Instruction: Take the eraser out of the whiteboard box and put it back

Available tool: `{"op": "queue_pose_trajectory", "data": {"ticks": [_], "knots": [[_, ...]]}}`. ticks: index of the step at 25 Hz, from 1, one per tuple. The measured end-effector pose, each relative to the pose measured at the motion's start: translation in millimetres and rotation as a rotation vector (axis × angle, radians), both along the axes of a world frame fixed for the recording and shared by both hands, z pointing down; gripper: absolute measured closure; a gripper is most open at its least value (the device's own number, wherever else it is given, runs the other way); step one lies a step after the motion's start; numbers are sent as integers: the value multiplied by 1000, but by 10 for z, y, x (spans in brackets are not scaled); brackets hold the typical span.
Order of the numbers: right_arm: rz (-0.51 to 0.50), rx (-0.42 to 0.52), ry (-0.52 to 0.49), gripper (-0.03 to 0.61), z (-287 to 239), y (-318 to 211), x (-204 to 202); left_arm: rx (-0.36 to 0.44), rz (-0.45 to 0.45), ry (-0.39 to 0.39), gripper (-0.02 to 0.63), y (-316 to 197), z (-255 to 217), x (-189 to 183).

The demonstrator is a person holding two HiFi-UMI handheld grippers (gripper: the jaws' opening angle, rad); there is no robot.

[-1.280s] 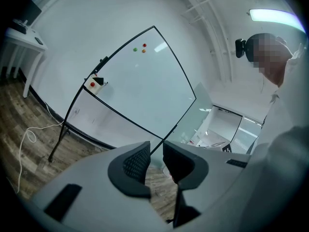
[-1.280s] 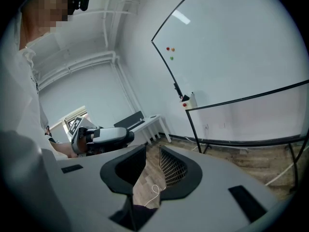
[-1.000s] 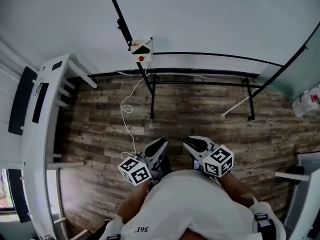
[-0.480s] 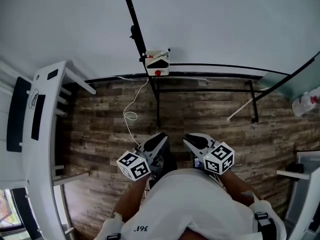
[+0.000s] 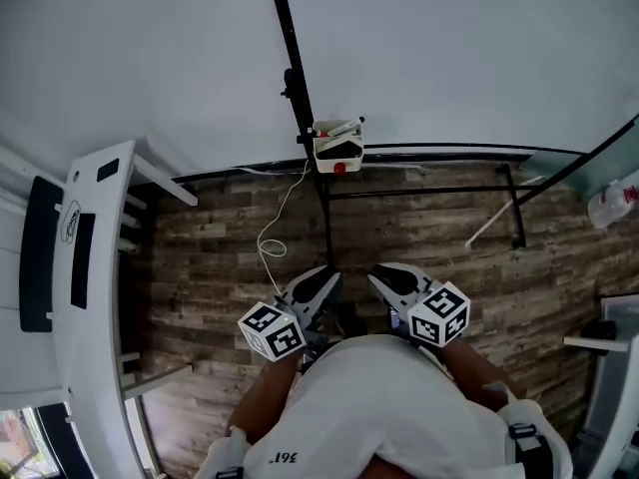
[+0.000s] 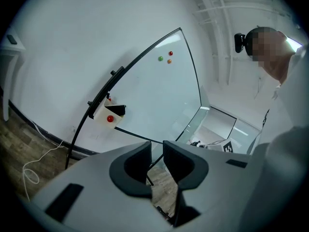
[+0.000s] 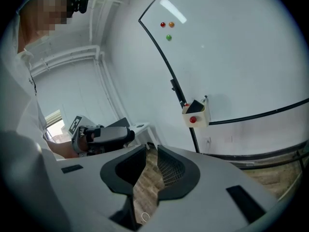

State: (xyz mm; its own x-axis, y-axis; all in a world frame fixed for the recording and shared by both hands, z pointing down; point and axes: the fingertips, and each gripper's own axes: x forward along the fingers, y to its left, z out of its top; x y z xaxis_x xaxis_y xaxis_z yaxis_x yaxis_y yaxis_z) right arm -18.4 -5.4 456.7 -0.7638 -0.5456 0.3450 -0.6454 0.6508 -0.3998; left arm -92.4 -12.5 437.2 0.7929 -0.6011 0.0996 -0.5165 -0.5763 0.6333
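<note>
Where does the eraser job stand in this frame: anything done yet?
Nothing looks done: the eraser sits in the whiteboard box on the board's frame. Nothing is in hand: the left gripper and right gripper are open and empty, held close to the person, well short of the box. Left to do: reach in, lift the eraser out, put it back.

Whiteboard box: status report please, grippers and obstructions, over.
Left gripper jaws open, empty; right gripper jaws slightly apart, empty. Whiteboard box ahead, dark eraser inside, untouched. Black stand leg beneath box.
</note>
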Motion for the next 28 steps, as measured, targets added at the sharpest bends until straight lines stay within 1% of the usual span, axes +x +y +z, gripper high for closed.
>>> {"op": "queue_pose_trajectory", "data": {"ticks": [9,14,19,23,28], "knots": [[64,3,0,491,50,-243,-79,14,39,-5,534,-279,15,-140],[68,10,12,491,3,-344,-48,22,19,-2,534,-378,1,-176],[61,22,22,491,-33,-421,91,48,3,-43,534,-421,10,-65],[43,28,38,491,-56,-467,246,46,-21,-29,532,-454,-12,75],[28,20,44,491,-45,-527,415,34,-34,-31,533,-476,14,234]]}}
